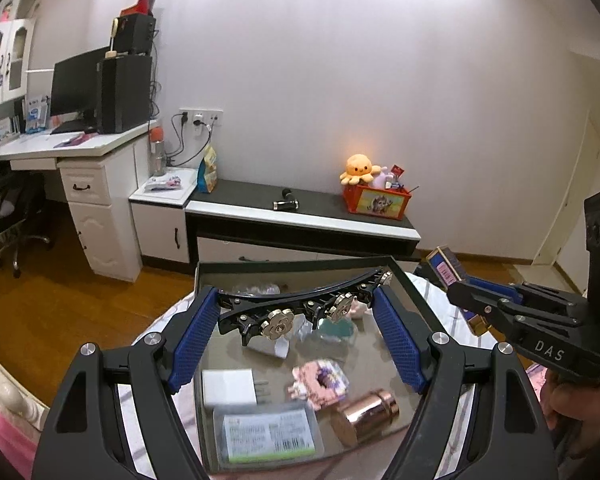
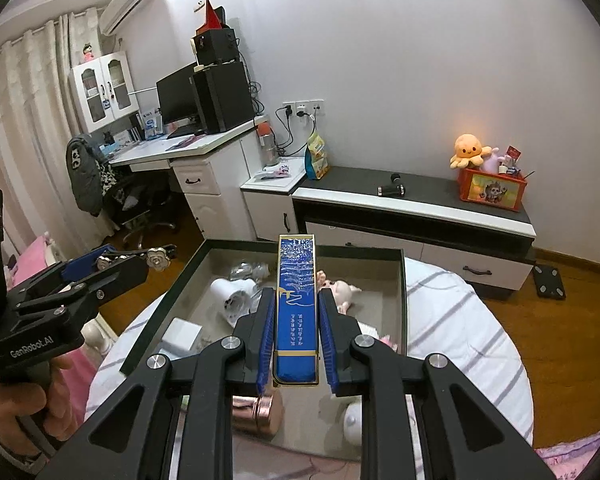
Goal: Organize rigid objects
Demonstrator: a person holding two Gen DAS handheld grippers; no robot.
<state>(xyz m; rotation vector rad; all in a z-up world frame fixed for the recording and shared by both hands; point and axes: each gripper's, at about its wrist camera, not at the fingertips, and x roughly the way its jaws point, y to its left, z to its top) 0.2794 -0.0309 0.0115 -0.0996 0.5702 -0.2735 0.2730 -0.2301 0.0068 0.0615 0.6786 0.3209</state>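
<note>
My left gripper (image 1: 298, 300) is shut on a long black hair clip (image 1: 300, 304) with gold flower ornaments, held crosswise between its blue pads above the dark-rimmed storage box (image 1: 412, 292). My right gripper (image 2: 296, 304) is shut on a long blue box with gold trim (image 2: 296, 304), held upright along the fingers above the same storage box (image 2: 402, 292). In the left wrist view the right gripper (image 1: 454, 290) is at the right with the blue box (image 1: 446, 266). In the right wrist view the left gripper (image 2: 140, 258) is at the left with the clip (image 2: 158, 258).
Inside the storage box lie a white charger (image 1: 230, 386), a pink block figure (image 1: 320, 380), a copper jar (image 1: 366, 410), a packaged card (image 1: 268, 434), a white fan-like thing (image 2: 232, 298) and a doll (image 2: 342, 290). The box rests on striped bedding (image 2: 460, 320). A low cabinet (image 2: 412, 208) stands behind.
</note>
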